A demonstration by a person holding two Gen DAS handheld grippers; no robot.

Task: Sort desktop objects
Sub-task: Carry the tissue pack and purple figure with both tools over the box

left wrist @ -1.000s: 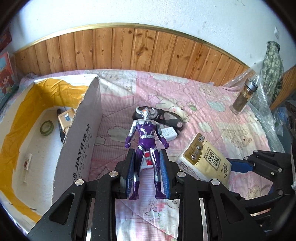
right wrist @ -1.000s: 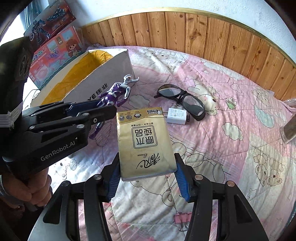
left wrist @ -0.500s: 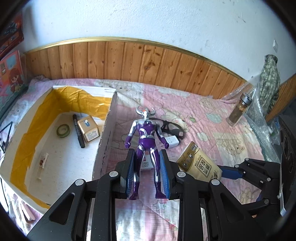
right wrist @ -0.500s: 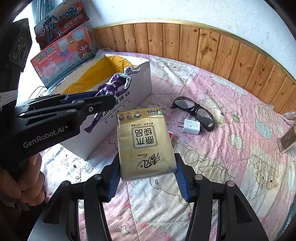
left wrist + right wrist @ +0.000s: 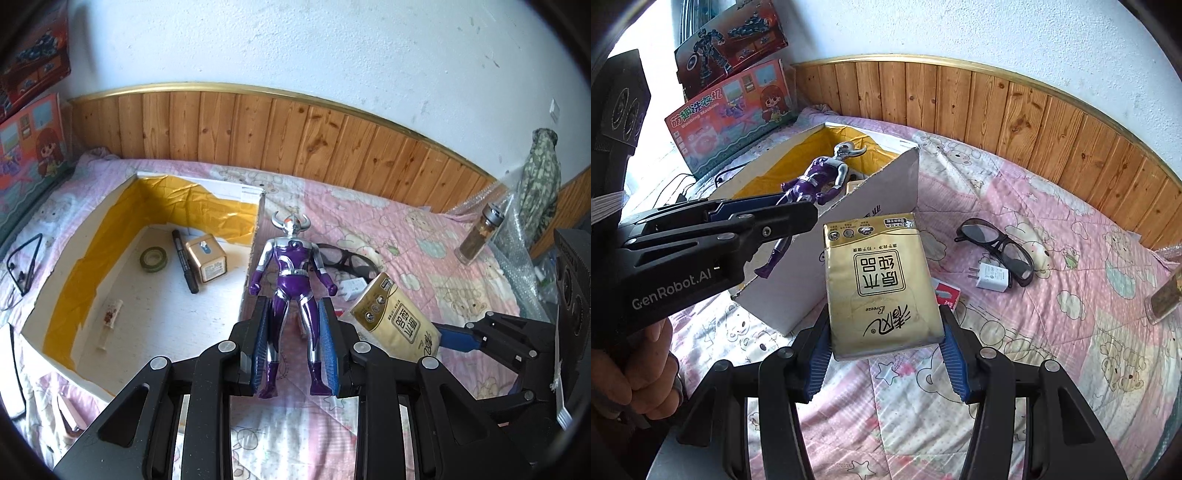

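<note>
Purple-silver toy figure (image 5: 293, 291), gold tissue pack (image 5: 882, 284), yellow-lined white box (image 5: 110, 236), pink cartoon-print quilt (image 5: 1052, 332), black glasses (image 5: 1001, 245).

Purple-silver horned figure (image 5: 293, 291) held aloft by legs over box wall; gold tissue pack (image 5: 881, 284) held aloft, tilted.

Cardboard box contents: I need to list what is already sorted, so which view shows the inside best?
The left wrist view: it looks down into the cardboard box, showing tape roll, marker and small tin. The right wrist view shows mostly its outer wall and yellow lining.
</note>
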